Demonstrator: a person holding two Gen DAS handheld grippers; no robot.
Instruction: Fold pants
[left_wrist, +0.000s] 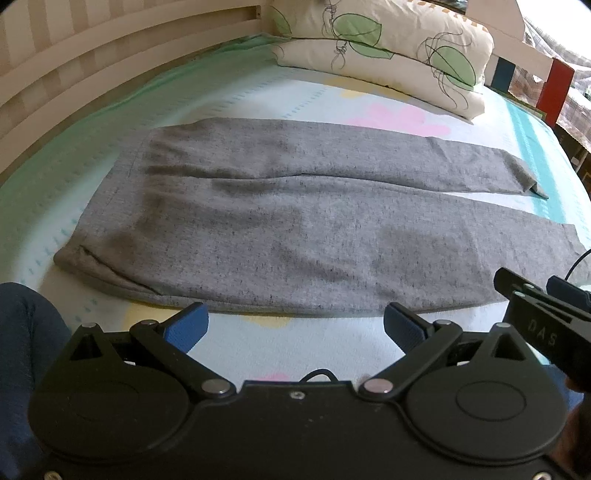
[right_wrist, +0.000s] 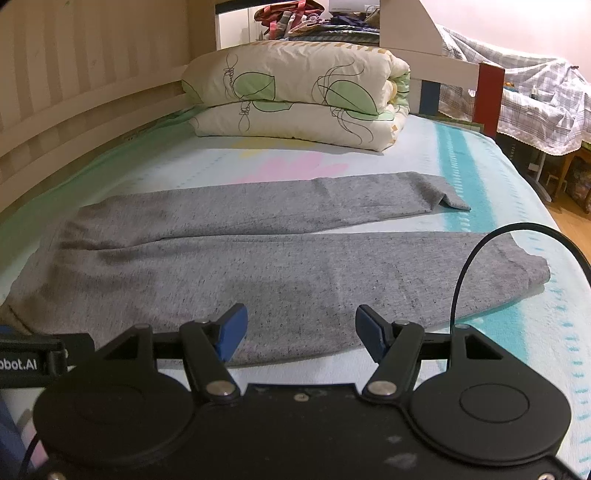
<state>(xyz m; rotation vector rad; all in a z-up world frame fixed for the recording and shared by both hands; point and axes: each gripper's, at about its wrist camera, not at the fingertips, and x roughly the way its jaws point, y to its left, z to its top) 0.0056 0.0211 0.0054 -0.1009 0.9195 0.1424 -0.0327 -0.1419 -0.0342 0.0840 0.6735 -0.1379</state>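
Observation:
Grey pants (left_wrist: 295, 221) lie flat on the bed, waistband to the left, both legs stretched to the right and slightly apart. They also show in the right wrist view (right_wrist: 280, 258). My left gripper (left_wrist: 295, 325) is open and empty, just off the near edge of the pants by the seat. My right gripper (right_wrist: 299, 332) is open and empty, its blue pads (right_wrist: 232, 332) over the near edge of the near leg. The right gripper's body shows at the right of the left wrist view (left_wrist: 546, 317).
A folded quilt with green leaf print (right_wrist: 295, 96) sits at the far end of the bed. A slatted wooden rail (left_wrist: 74, 62) runs along the far left side. The bed's right edge (right_wrist: 535, 206) drops to the floor. A black cable (right_wrist: 476, 258) loops by my right gripper.

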